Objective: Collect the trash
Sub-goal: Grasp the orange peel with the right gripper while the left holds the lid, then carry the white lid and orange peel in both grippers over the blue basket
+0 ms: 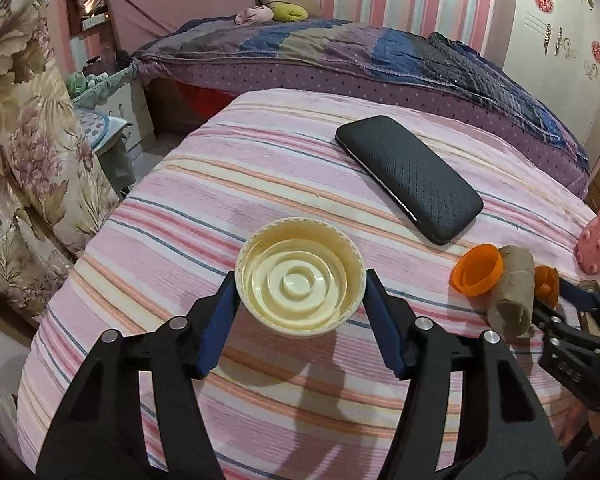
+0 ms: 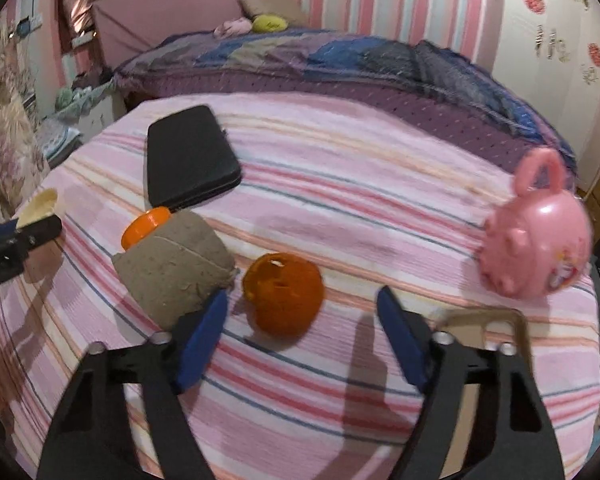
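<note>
We've got the left gripper (image 1: 300,280) clamped on a round cream plastic lid (image 1: 300,278), hollow side up w/ concentric rings inside; both blue pads press its rim, left & right. The lid looks lifted just off the pink striped cloth-covered table (image 1: 260,168), its shadow below, though we can't be sure of the gap.

Our right gripper (image 2: 300,312) has its fingers apart, nothing pinched. Between them, nearer the left pad, lies an orange plastic cap (image 2: 284,294) on its side; we can't tell if that pad touches it, and the right pad stands clear. The left pad also overlaps a crushed grey-brown cardboard tube (image 2: 176,264), just beside the cap. A second orange bottle cap (image 2: 144,228) sits touching the tube's far end.

A black textured rectangular case (image 2: 190,160) lies flat further back, apart from the trash. A pink plastic rabbit-shaped toy (image 2: 540,232) is at the table's right side, well apart from the caps. Behind the table is a bed w/ a purple & blue quilt (image 1: 360,52).
</note>
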A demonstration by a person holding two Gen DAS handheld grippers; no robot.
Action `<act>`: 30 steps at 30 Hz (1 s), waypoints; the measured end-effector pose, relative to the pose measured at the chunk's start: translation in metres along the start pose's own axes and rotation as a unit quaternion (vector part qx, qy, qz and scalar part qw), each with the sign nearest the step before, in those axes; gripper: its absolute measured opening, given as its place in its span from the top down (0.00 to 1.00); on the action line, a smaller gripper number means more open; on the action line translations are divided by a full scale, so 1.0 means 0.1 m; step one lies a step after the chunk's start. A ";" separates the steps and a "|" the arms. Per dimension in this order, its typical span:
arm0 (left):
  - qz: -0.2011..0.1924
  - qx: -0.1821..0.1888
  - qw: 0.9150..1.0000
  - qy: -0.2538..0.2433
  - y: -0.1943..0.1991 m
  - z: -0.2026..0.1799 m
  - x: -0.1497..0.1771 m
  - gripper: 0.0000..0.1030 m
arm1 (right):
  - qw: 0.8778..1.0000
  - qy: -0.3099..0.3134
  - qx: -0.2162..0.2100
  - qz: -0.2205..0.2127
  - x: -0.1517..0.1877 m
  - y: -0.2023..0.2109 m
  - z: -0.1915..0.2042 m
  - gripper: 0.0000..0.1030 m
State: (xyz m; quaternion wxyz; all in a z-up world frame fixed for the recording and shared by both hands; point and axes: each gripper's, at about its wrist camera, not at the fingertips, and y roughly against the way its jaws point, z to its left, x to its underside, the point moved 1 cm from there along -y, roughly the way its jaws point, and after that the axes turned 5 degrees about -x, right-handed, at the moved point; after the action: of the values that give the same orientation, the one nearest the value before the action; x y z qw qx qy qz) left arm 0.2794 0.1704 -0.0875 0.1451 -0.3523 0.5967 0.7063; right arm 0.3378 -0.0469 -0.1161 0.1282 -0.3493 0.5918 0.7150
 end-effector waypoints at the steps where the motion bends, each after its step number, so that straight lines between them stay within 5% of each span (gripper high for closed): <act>1: -0.002 -0.001 1.000 -0.001 0.02 0.00 -0.01 0.41 | 1.000 0.000 -0.005 0.000 -0.02 0.00 0.00 0.44; 4: -0.007 0.003 1.000 0.001 0.09 0.01 -0.02 0.41 | 1.000 0.004 -0.011 -0.005 -0.01 0.04 0.00 0.66; 7: -0.012 0.005 1.000 0.005 0.18 0.00 -0.04 0.41 | 1.000 0.008 -0.008 -0.017 0.05 0.13 0.01 0.70; 30: -0.069 0.057 0.994 -0.064 0.94 -0.65 0.39 0.41 | 0.992 -0.033 0.079 -0.094 1.22 1.81 -0.78 0.71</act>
State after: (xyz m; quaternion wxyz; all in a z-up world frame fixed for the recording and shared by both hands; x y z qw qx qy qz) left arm 0.2143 0.0772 -0.0463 0.2507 -0.3379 0.5997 0.6806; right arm 0.1685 -0.1966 -0.0627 0.2413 -0.3687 0.6066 0.6618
